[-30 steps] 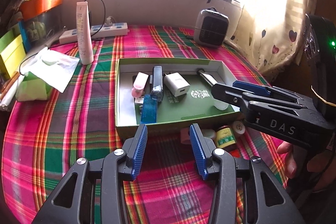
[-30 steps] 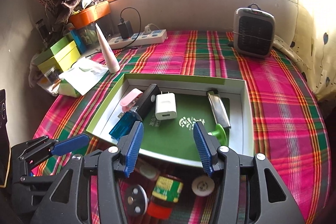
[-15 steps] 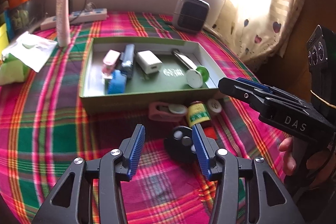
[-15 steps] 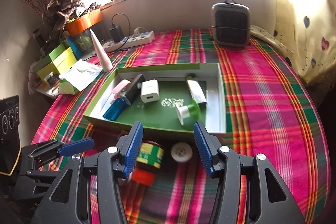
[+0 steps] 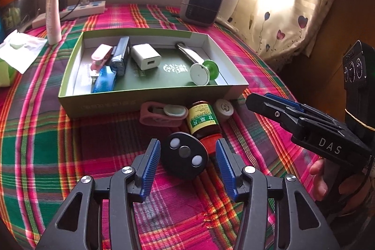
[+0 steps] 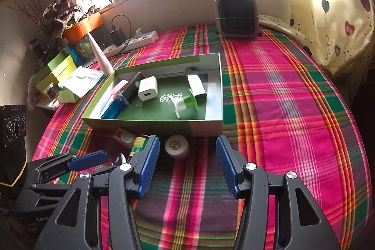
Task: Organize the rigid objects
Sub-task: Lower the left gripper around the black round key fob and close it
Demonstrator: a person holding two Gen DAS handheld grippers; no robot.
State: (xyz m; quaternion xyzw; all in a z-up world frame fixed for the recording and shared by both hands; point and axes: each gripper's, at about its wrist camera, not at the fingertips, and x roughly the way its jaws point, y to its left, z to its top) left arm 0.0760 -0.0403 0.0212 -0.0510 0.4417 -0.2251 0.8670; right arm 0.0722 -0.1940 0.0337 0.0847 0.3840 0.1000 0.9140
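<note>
My left gripper (image 5: 187,147) hangs low over the plaid cloth with its jaws opening. A black round disc with three buttons (image 5: 185,159) lies between them, and the pads stand clear of it. Just beyond lie a brown bottle with a yellow-green label (image 5: 203,118), a pink case (image 5: 161,114) and a small white jar (image 5: 223,107). Behind these stands the green open box (image 5: 150,102), which holds a white charger (image 5: 145,59), a green spool (image 5: 204,72), a blue stick (image 5: 104,81) and other small items. My right gripper (image 6: 187,149) is open and holds nothing; the white jar (image 6: 176,146) sits just ahead of its tips.
A grey heater (image 5: 201,4), a power strip (image 5: 82,9) and a pink tube (image 5: 53,13) stand at the back. Tissue (image 5: 21,50) and green boxes (image 6: 56,69) crowd the left edge. A curtain (image 5: 281,15) hangs at the right. A hand (image 5: 318,177) holds the right gripper.
Both grippers drew back from the box and sank towards the cloth. The left jaws spread wider and now straddle the black disc. The white jar came between the right fingertips' line.
</note>
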